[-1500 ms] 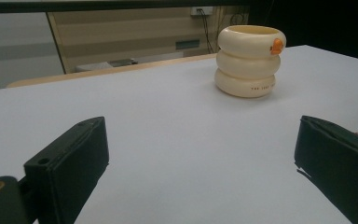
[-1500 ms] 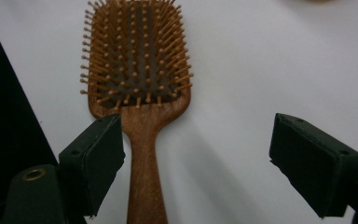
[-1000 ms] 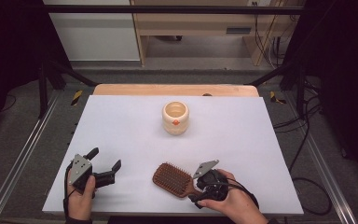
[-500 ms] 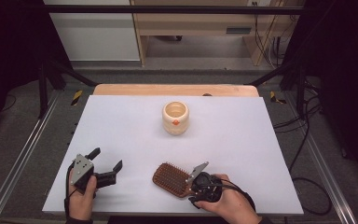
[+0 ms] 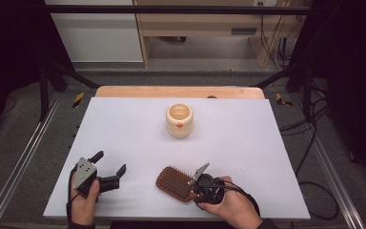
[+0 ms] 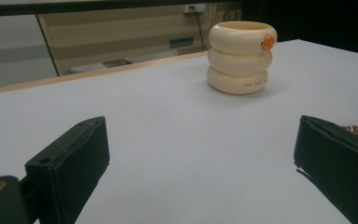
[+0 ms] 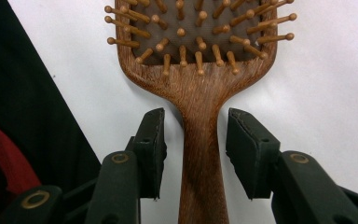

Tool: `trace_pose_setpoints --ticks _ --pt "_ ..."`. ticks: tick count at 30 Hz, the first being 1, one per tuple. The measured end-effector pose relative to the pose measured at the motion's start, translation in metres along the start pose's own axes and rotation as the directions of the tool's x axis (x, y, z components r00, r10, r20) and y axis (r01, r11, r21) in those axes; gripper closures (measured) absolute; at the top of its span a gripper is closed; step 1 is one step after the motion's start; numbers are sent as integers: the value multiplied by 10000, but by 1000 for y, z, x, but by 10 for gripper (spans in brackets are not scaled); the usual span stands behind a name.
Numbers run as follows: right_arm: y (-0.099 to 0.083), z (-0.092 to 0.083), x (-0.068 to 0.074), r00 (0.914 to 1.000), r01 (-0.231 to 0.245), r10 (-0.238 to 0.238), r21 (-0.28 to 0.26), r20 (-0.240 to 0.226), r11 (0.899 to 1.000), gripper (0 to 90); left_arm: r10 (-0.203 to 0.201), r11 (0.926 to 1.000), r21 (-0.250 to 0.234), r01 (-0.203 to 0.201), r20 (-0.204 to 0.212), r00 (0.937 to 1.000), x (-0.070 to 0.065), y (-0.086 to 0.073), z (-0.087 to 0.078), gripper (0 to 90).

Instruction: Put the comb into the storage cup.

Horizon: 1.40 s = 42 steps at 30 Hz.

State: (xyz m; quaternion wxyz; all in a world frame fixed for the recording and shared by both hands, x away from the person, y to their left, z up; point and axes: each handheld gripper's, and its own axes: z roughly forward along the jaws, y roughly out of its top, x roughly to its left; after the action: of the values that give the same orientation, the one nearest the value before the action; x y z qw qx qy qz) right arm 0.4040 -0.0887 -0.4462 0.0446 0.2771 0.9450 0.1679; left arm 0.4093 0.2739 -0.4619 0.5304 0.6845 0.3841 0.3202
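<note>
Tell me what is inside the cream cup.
The cream cup stands upright; the high view shows only its pale inner wall, with no contents visible. Its rim hides the bottom, so something small there cannot be ruled out.

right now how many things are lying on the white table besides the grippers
2: a cream cup stands at the middle toward the far edge, and a wooden brush lies bristles up near the front edge, its handle between the right gripper's jaws.

Brush (image 7: 200,70): top of head & handle end cut off in right gripper view; handle hidden under right gripper (image 5: 196,183) in high view. Cup (image 6: 240,57) print too small to read.
</note>
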Motion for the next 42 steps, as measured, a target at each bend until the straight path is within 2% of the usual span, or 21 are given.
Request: trace_pose_setpoints --ticks 8,22,29,37,42 --pt "4 4 0 9999 159 -159 234 1 9996 616 -37 10000 -7 37 21 10000 0 0 0 30" --pt "7 6 0 9999 -65 56 633 139 9980 691 -38 10000 27 38 67 10000 0 0 1 30" --pt "8 6 -1 10000 -3 1 736 30 9973 707 -8 10000 48 7 118 9999 -1 0 1 30" --pt "9 6 -1 9998 210 -215 752 58 9969 723 -21 10000 42 21 108 9999 -1 0 0 30" --pt "6 5 0 9997 221 -228 515 131 9984 726 -45 10000 39 45 102 9999 0 0 0 30"
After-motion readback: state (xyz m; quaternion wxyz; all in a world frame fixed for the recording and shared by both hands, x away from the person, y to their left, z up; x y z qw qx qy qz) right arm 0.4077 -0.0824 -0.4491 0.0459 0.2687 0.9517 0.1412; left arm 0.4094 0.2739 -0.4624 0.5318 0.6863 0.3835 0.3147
